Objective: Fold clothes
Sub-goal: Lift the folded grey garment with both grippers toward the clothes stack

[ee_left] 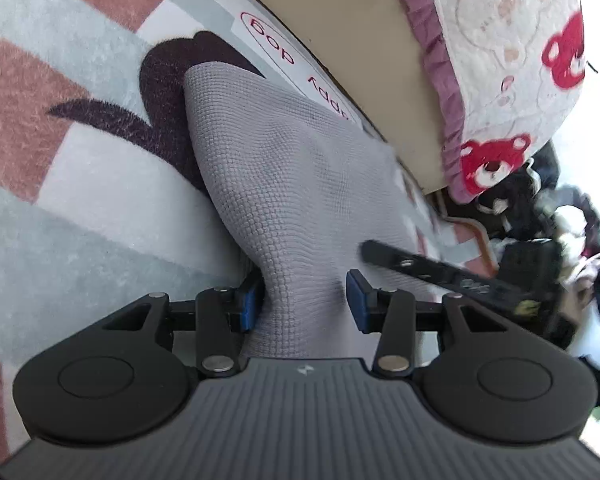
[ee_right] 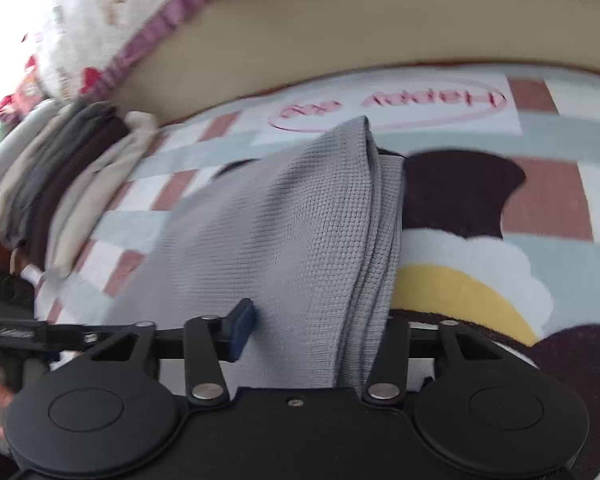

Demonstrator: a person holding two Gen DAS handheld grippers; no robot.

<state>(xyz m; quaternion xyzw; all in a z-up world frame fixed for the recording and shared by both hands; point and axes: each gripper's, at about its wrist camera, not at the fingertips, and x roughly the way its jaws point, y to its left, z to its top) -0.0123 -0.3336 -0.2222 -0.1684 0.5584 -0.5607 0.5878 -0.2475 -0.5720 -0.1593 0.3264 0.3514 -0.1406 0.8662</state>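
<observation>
A grey waffle-knit cloth [ee_left: 284, 184] lies folded on the patterned rug and runs back between the blue pads of my left gripper [ee_left: 305, 300]. The left pad [ee_left: 251, 300] touches the cloth, the right pad stands just clear of it, and the jaws are open. In the right wrist view the same cloth [ee_right: 300, 224] shows its stacked folded edges on the right and drapes over my right gripper [ee_right: 316, 332]. Its jaws stand wide; the left pad [ee_right: 242, 326] rests against the fabric and the other pad is hidden under the cloth. Its black finger [ee_left: 420, 268] shows beside the cloth.
A checked rug [ee_right: 548, 208] with a "Happy dog" label covers the floor. A beige bed base [ee_right: 340, 40] and a bear-print pillow [ee_left: 512, 60] stand behind. A stack of folded clothes [ee_right: 60, 184] lies at the left, and dark clutter [ee_left: 548, 216] sits at the right.
</observation>
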